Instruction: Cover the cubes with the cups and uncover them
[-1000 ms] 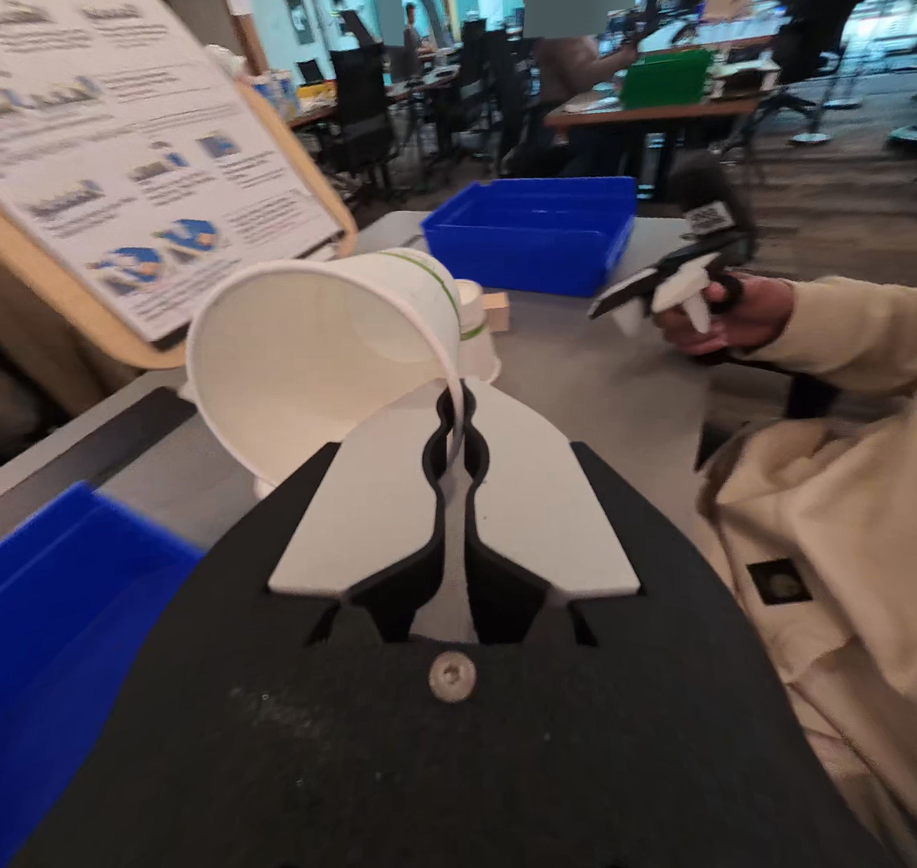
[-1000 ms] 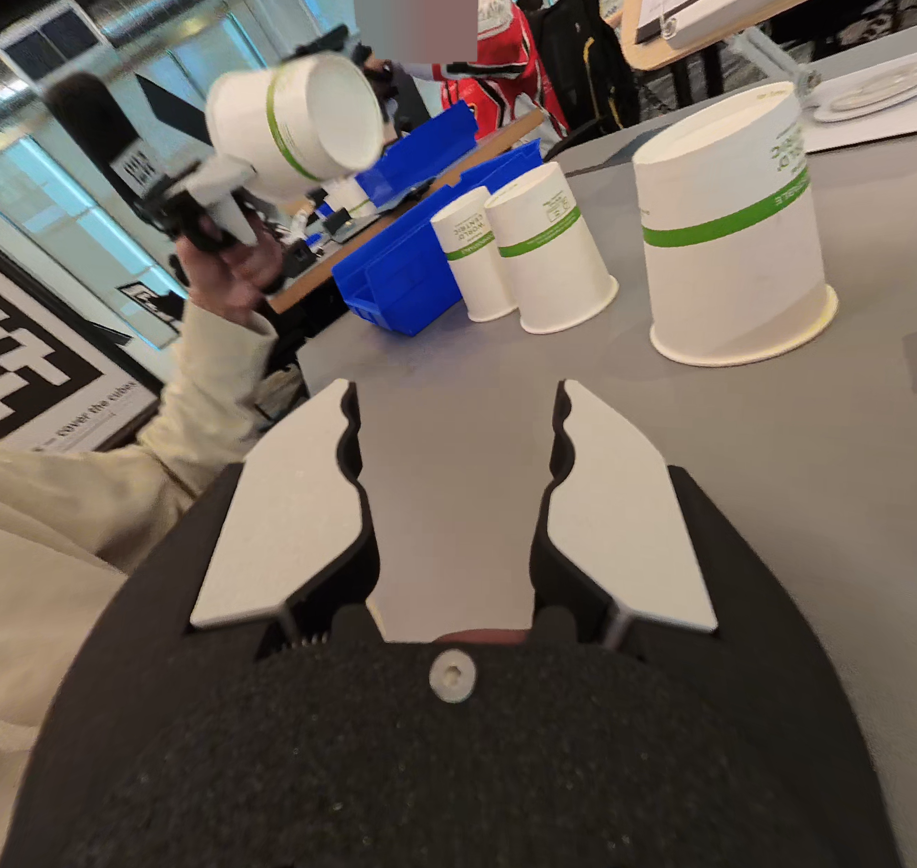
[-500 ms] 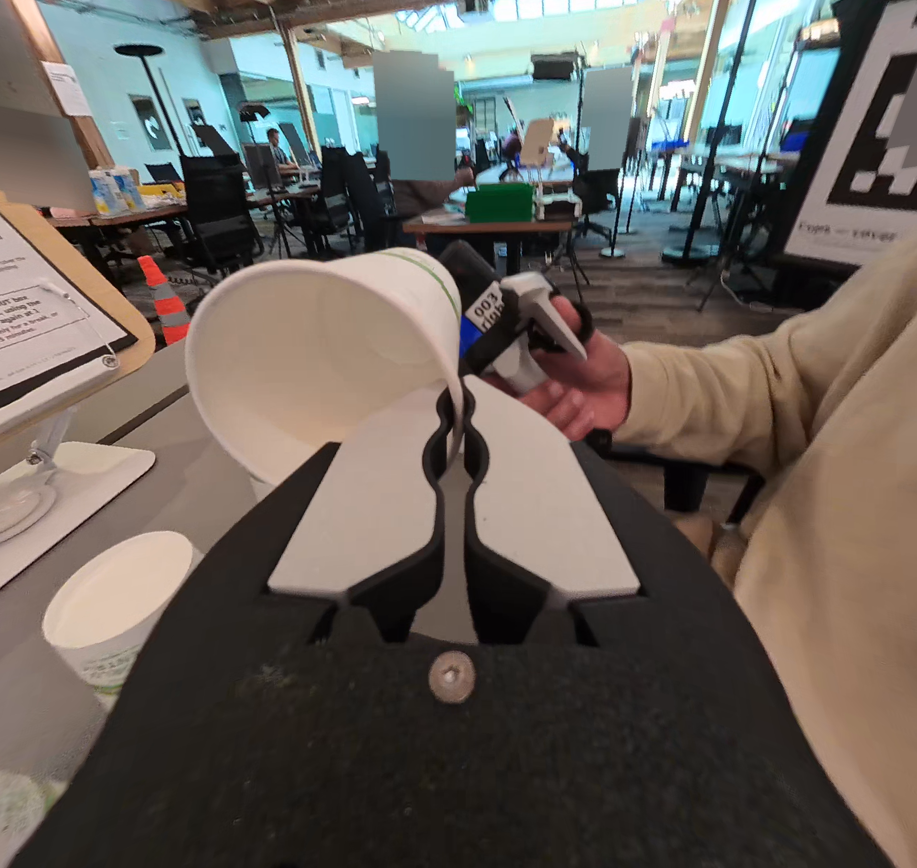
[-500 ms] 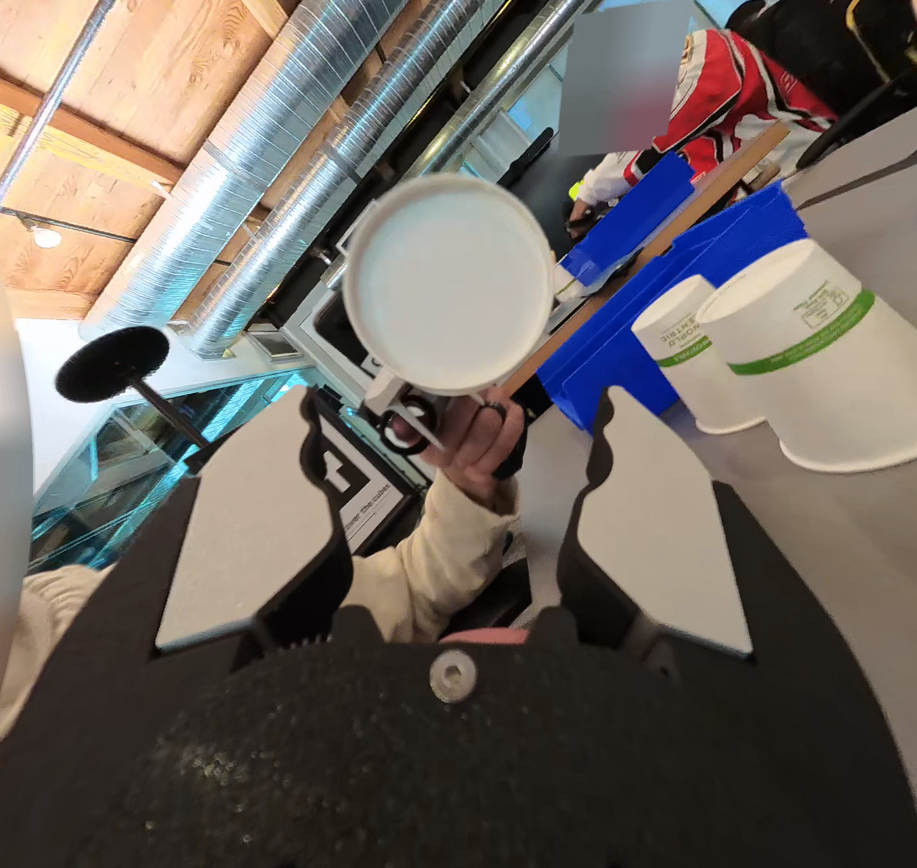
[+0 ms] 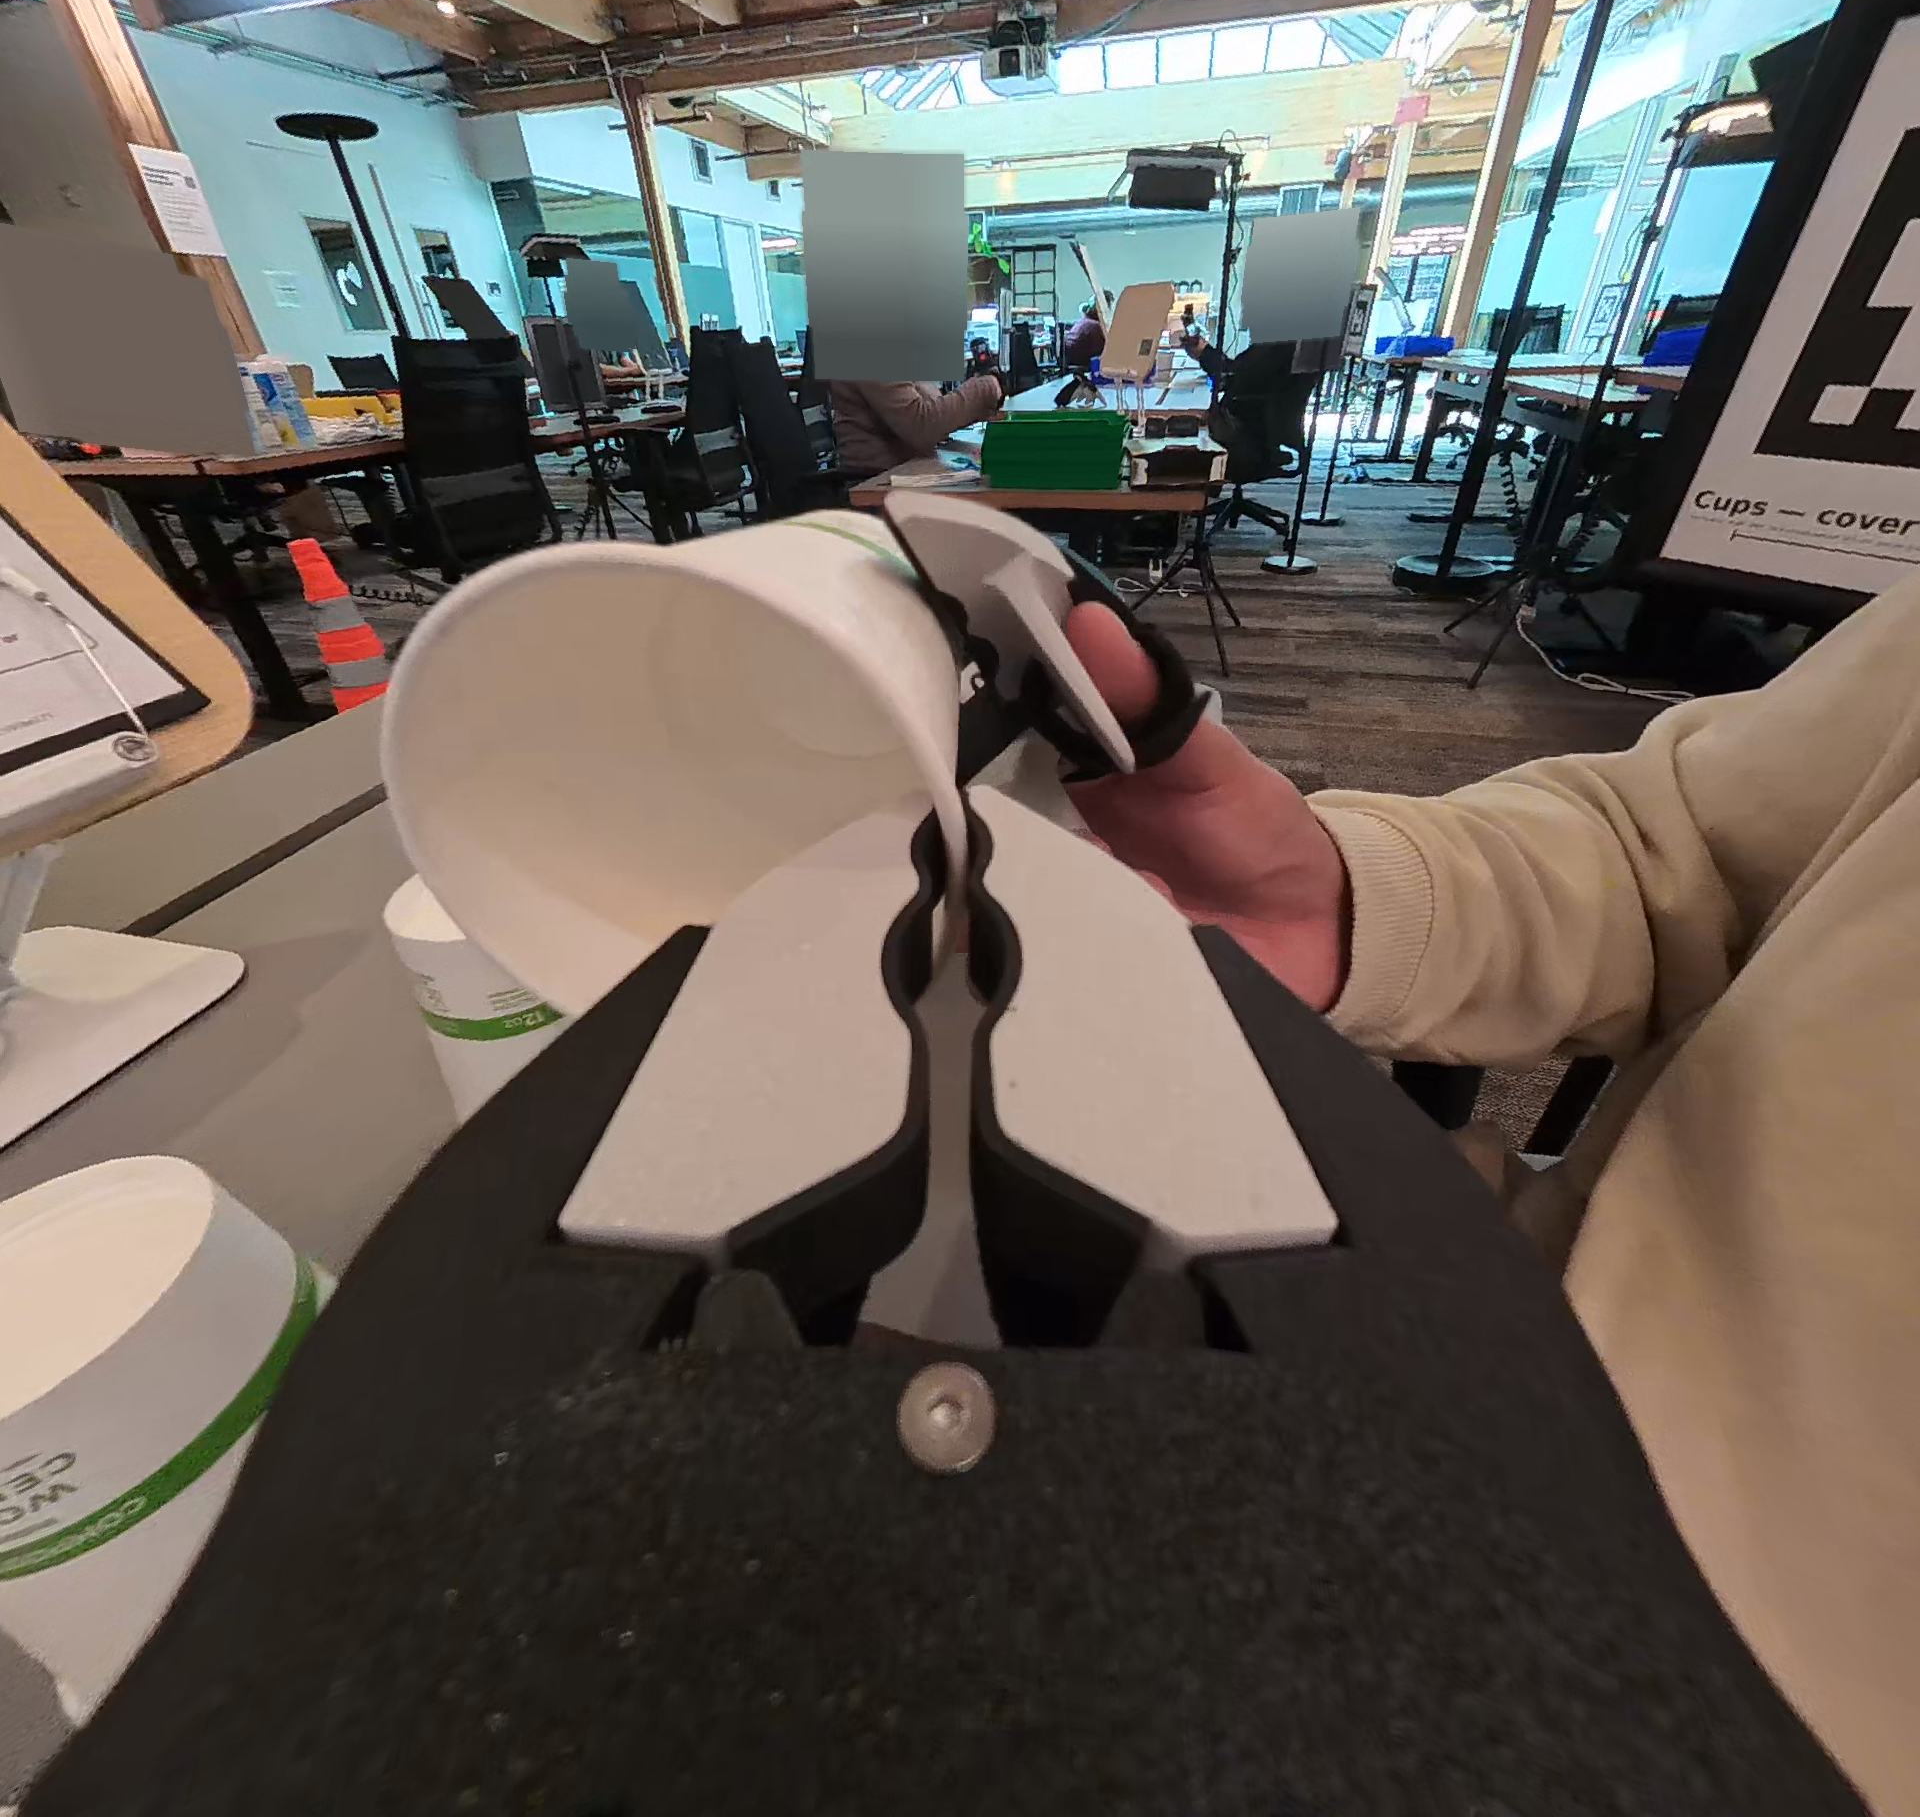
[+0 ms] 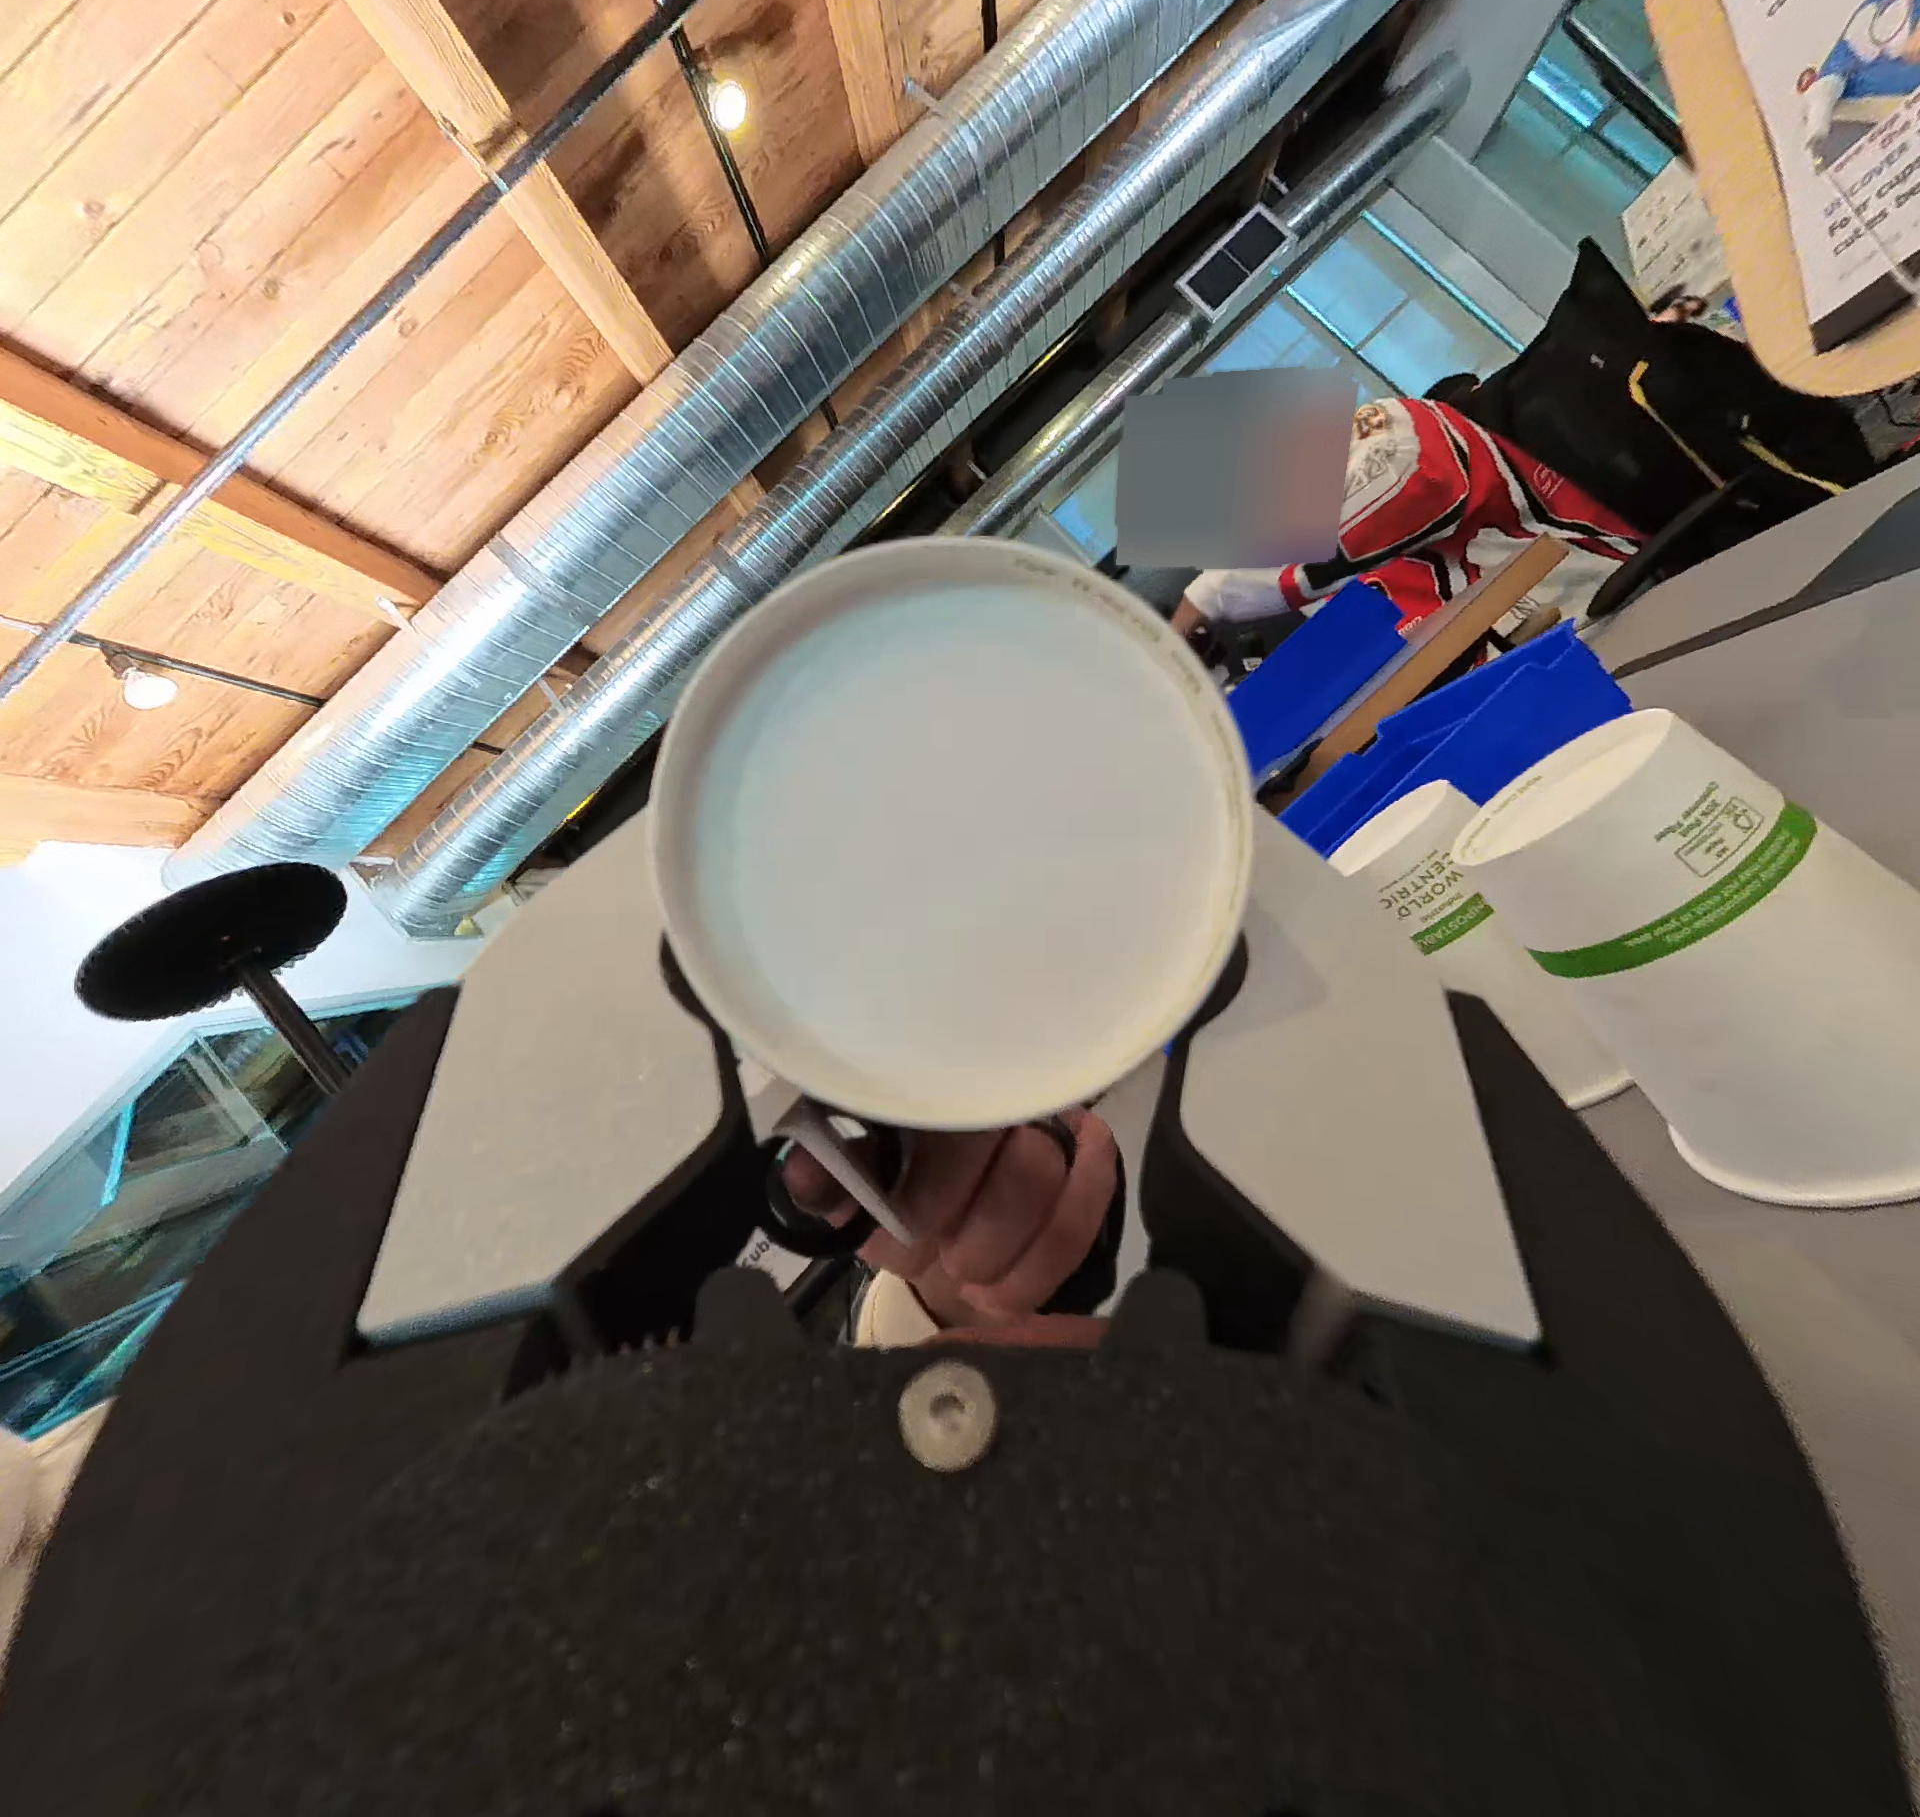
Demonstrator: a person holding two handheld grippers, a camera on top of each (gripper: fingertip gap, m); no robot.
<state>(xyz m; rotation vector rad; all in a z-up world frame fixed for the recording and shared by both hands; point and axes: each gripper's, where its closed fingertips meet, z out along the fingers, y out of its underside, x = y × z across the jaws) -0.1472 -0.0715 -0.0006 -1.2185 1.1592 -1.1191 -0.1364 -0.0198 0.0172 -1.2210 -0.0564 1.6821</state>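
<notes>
My left gripper [image 5: 951,863] is shut on the rim of a white paper cup [image 5: 665,728] with a green band. It holds the cup on its side in the air, mouth toward the camera. In the right wrist view the cup's round base [image 6: 951,842] faces the camera. My right gripper [image 6: 951,936] is open, with one finger on each side of that base. Its finger [image 5: 987,604] lies along the cup's far wall in the left wrist view. Two more cups stand upside down on the grey table [image 5: 260,832]: one [image 6: 1683,988] nearer, one [image 6: 1434,894] behind. No cube is in view.
Blue bins [image 6: 1507,718] sit at the table's far end. A wooden sign board [image 5: 94,624] on a white stand base [image 5: 94,1009] stands at the left. Two upside-down cups [image 5: 468,998] [image 5: 125,1352] are below my left gripper. A cream sleeve [image 5: 1558,936] is on the right.
My left gripper swung the held cup away from the table toward the right gripper. My right gripper tilted up and moved in until its fingers straddle the cup's base.
</notes>
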